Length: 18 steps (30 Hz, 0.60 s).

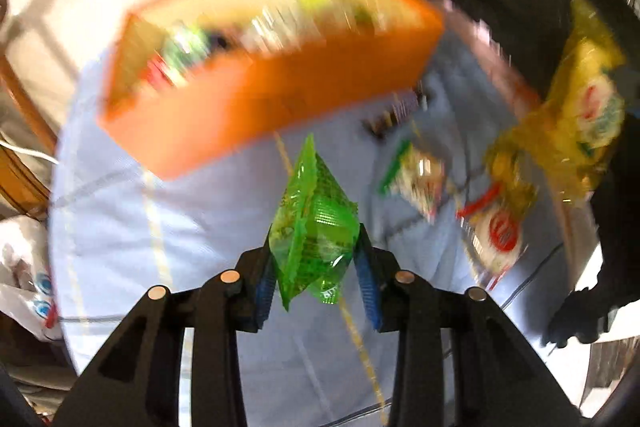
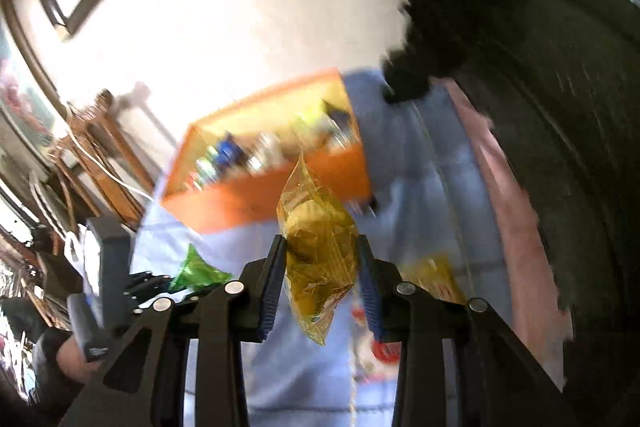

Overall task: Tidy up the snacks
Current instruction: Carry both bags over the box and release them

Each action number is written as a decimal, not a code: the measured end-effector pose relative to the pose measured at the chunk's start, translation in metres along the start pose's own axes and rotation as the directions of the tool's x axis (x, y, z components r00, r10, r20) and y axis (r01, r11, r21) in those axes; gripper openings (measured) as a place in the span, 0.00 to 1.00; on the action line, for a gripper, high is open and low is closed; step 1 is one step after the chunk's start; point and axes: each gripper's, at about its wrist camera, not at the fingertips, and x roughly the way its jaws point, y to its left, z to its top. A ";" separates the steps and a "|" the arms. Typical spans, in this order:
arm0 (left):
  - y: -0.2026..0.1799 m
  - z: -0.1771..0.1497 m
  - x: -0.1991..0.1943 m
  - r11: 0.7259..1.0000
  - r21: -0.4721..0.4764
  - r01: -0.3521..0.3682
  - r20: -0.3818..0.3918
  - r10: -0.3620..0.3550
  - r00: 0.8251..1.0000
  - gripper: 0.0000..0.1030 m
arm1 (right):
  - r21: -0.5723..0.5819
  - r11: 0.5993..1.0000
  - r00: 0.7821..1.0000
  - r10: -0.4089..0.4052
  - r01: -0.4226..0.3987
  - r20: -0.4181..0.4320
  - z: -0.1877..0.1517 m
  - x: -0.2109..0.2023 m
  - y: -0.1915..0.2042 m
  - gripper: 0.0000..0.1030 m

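Note:
My left gripper [image 1: 316, 247] is shut on a green snack packet [image 1: 316, 223] and holds it above the light blue tablecloth [image 1: 160, 227], in front of the orange box [image 1: 272, 95]. The box holds several snack packets. My right gripper [image 2: 322, 251] is shut on a yellow snack packet [image 2: 316, 239], held up in front of the orange box [image 2: 272, 191]. The yellow packet also shows at the right in the left wrist view [image 1: 576, 115]. The green packet and left gripper show at the lower left in the right wrist view [image 2: 196, 271].
Loose snack packets [image 1: 420, 179] and a red-and-white packet [image 1: 500, 231] lie on the cloth right of the box. Wooden furniture [image 2: 92, 155] stands at the left. A dark object [image 2: 540, 67] fills the right. White wall lies behind.

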 end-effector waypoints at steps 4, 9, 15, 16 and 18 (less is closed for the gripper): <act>0.041 0.052 -0.055 0.998 -0.047 -0.047 0.092 0.051 0.994 0.34 | -0.041 0.999 0.998 0.029 -0.027 0.050 0.053 0.005 0.017 0.34; 0.079 0.114 -0.080 0.985 -0.105 -0.134 0.146 0.149 0.978 0.34 | -0.051 0.996 0.996 0.075 -0.072 0.048 0.120 0.027 0.027 0.34; 0.098 0.157 -0.080 0.979 -0.099 -0.179 0.141 0.192 0.971 0.34 | -0.067 0.995 0.997 0.070 -0.068 0.020 0.168 0.065 0.037 0.34; 0.097 0.160 -0.078 0.979 -0.096 -0.182 0.139 0.194 0.971 0.34 | -0.066 0.995 0.997 0.073 -0.072 0.016 0.172 0.070 0.038 0.34; 0.099 0.166 -0.072 0.981 -0.102 -0.168 0.140 0.181 0.973 0.34 | -0.073 0.995 0.997 0.070 -0.069 0.015 0.177 0.078 0.041 0.34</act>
